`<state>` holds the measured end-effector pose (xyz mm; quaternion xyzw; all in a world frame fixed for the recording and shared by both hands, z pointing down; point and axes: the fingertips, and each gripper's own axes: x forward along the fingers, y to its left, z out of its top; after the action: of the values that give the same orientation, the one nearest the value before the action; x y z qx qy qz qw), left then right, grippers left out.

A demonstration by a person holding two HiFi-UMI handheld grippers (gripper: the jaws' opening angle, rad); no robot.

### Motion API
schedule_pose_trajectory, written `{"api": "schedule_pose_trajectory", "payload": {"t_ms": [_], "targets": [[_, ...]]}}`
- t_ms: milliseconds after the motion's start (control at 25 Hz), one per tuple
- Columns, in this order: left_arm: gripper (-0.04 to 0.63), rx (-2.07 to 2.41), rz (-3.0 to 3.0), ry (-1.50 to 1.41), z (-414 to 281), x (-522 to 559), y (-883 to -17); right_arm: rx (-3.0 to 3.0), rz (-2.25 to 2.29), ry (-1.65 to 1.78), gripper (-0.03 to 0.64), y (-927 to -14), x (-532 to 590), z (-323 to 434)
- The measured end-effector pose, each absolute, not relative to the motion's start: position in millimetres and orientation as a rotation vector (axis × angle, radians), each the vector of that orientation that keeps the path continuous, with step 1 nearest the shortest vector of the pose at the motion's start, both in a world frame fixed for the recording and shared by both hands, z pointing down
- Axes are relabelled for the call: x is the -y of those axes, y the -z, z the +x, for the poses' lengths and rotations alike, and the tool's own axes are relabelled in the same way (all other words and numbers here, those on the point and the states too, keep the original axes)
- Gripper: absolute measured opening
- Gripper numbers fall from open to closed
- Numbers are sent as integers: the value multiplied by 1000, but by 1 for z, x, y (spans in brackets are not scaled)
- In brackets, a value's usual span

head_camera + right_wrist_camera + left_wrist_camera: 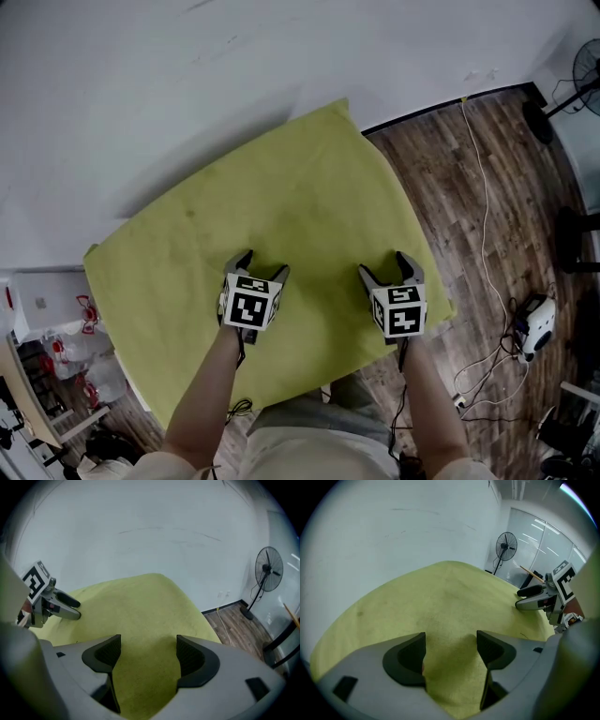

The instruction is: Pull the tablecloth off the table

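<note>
- Tablecloth [281, 206]: one, yellow-green, spread flat over the desk and covering all of its top. Its edges hang over the sides, and one corner points at the wall.
- Grippers: two, side by side over the near half of the cloth, both angled down at it.
- The left gripper [263, 263] has its jaws spread wide. Only cloth shows in the gap and neither pad presses on it, so it holds nothing.
- The right gripper [384, 263] stands the same way, jaws wide apart over bare cloth and nothing gripped.
- Whether any jaw tip touches the fabric cannot be told.
- Marker cubes: two, one on each gripper, the left cube [250, 305] and the right cube [401, 312], each with black-and-white squares.
- Forearms: two, reaching in from the bottom edge of the head view, one behind each gripper.
- Desk: it stands with its far side close to a plain white wall [187, 75].
- Floor [450, 187]: dark wood planks, to the right of the desk.
- Cable [483, 206]: one white line running across the planks from the foot of the wall.
- Fan [268, 569]: one black standing fan, well apart from the desk near the wall.
</note>
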<state>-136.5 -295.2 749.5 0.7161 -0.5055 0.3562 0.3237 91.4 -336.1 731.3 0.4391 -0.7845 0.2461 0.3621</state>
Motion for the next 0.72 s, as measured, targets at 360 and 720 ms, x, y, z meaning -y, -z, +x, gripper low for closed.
{"api": "schedule_pose_trajectory", "payload": {"t_ms": [360,720], "targets": [[273,1349,1884,-926,-134,301,-749,2018,1149,-598,247,-731,338,79],[28,1405,1863,-896,-137,302,-739,2040,994,-611,37,-729,326,68]]}}
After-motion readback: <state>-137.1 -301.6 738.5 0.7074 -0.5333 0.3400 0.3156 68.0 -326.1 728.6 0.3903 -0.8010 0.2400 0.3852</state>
